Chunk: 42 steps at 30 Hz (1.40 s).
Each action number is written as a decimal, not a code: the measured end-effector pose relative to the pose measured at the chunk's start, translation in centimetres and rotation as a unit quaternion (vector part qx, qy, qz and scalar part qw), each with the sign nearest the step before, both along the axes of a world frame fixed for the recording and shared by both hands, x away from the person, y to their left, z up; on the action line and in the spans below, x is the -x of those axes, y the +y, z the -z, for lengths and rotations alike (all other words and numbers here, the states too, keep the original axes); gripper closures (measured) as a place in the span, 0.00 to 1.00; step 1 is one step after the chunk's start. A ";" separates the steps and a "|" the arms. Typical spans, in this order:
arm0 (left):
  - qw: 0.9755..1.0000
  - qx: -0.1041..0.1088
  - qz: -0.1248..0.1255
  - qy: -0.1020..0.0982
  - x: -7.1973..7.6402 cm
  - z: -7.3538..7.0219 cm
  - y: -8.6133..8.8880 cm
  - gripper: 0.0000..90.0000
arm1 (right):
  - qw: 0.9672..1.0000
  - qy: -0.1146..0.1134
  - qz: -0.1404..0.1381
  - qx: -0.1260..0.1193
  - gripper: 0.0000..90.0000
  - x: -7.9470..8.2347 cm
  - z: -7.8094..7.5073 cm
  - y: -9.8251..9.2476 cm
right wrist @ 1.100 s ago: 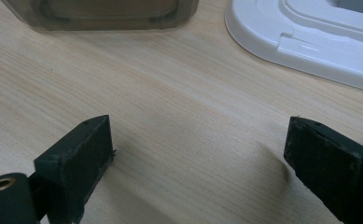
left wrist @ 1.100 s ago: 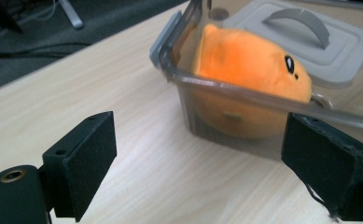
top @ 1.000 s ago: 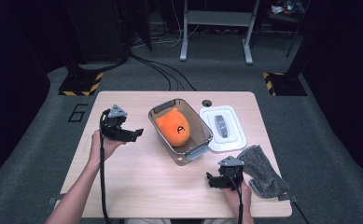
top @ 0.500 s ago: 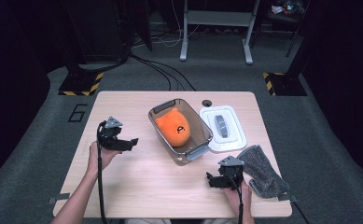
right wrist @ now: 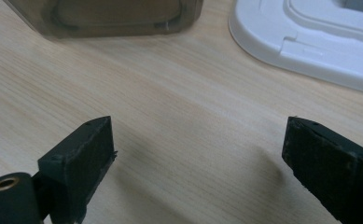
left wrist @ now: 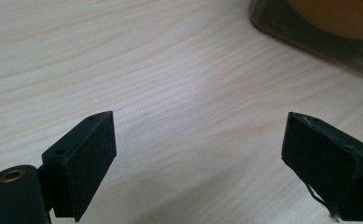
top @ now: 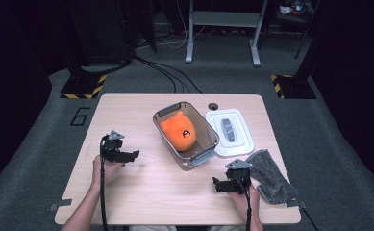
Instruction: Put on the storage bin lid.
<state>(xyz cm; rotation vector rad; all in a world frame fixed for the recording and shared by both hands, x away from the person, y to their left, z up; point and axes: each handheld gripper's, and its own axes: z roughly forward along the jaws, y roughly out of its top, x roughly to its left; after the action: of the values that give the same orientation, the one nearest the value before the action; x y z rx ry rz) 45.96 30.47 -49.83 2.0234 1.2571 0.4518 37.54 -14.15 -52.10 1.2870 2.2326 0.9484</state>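
High view: the orange plush (top: 180, 135) sits inside the clear bin (top: 207, 155); left tongs (top: 130, 156) left of the bin, right tongs (top: 217, 185) before it. Left gripper view: tongs wide apart, empty, bin corner (left wrist: 310, 35) ahead. Right gripper view: tongs gaping, empty, white lid (right wrist: 310, 42) right of the bin; a careless reach might shove the bin.

- Floor mat (top: 45, 139), left of the table (top: 127, 108): a large numeral "6" (top: 80, 116), pale outline on dark grey, upright as seen from the high view.
- Orange plush (top: 179, 133) in the clear container (top: 208, 153): a small dark mark on a white patch (top: 186, 133), shaped like a letter or logo; too small to make out.
- Yellow-and-black hazard stripes on two floor plates, one far left (top: 83, 88) and one far right (top: 286, 83): warning pattern, no lettering.
- White lid (top: 240, 144): no legible print in the high view or the right gripper view.
- Gripper views: bare wood grain and black pads, nothing written.
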 end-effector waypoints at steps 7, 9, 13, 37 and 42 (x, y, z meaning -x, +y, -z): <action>0.999 -0.037 -0.003 -0.010 0.1 1.4 -0.4 0.11 | 1.000 0.000 0.000 -0.005 0.10 -0.8 -1.5 -0.7; 0.999 -0.033 -0.005 -0.004 0.0 1.8 -0.3 0.11 | 1.000 0.004 0.004 -0.005 0.10 -1.2 -1.8 -0.9; 0.999 -0.033 -0.011 0.000 -0.3 2.3 -0.1 0.11 | 1.000 0.009 0.008 -0.006 0.11 -2.0 -2.5 -1.3; 0.999 -0.030 -0.008 -0.033 0.1 3.1 0.1 0.11 | 0.999 0.019 0.041 -0.006 0.11 -8.4 -5.3 -2.7; 0.999 -0.030 -0.008 -0.033 0.1 3.1 0.1 0.11 | 0.998 0.031 0.050 -0.009 0.11 -10.0 -5.2 -3.0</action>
<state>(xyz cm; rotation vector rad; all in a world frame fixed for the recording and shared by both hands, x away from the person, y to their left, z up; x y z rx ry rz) 45.85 30.53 -52.95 2.0333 1.2340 0.5645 47.57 -17.17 -46.85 1.4406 2.1862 0.9045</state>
